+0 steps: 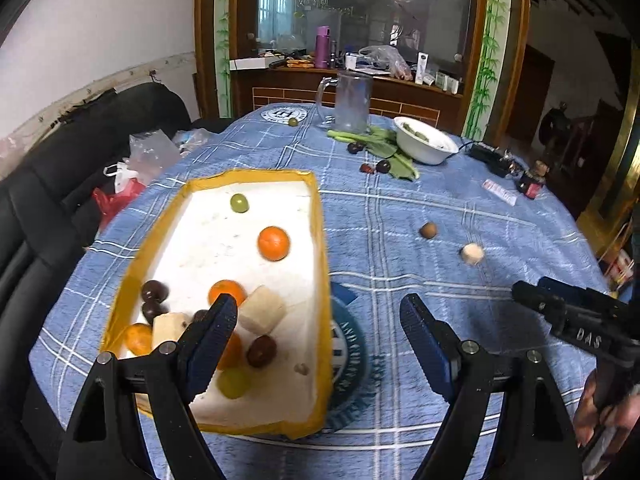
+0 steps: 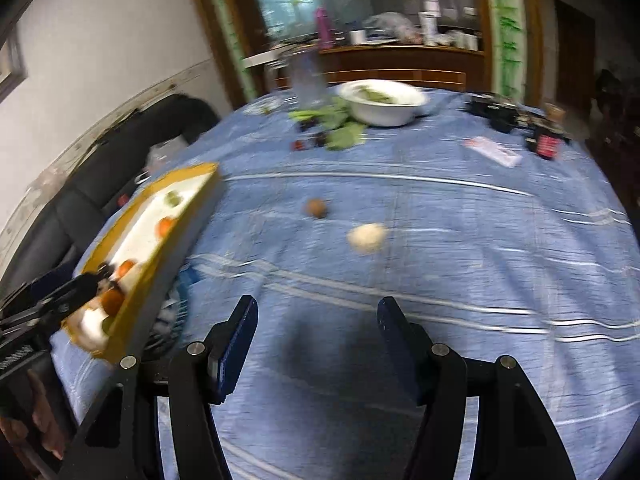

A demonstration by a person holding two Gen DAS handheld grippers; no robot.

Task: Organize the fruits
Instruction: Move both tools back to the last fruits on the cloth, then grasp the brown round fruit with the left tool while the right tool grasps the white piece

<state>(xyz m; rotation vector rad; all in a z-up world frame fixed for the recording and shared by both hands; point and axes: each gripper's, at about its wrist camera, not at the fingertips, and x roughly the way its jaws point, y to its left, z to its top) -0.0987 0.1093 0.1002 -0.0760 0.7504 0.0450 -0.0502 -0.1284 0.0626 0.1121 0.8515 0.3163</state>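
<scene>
A white tray with a yellow rim (image 1: pixel 320 240) holds oranges (image 1: pixel 273 243), dark plums, green grapes (image 1: pixel 239 203) and pale fruit chunks (image 1: pixel 262 314). My left gripper (image 1: pixel 318 312) is open and empty, its left finger over the tray's near part. On the blue cloth lie a brown fruit (image 1: pixel 428 231) and a pale chunk (image 1: pixel 472 253). In the blurred right wrist view my right gripper (image 2: pixel 318 316) is open and empty above bare cloth, with the brown fruit (image 2: pixel 317 208) and pale chunk (image 2: pixel 367 237) ahead and the tray (image 2: pixel 160 264) to its left.
A glass jug (image 1: pixel 351 101), a white bowl (image 1: pixel 425 145) on green leaves, dark plums (image 1: pixel 383 166) and a green grape (image 1: pixel 293 122) sit at the far side. Small bottles and a black device (image 1: pixel 494 157) lie far right. A black sofa (image 1: pixel 60 184) borders the left.
</scene>
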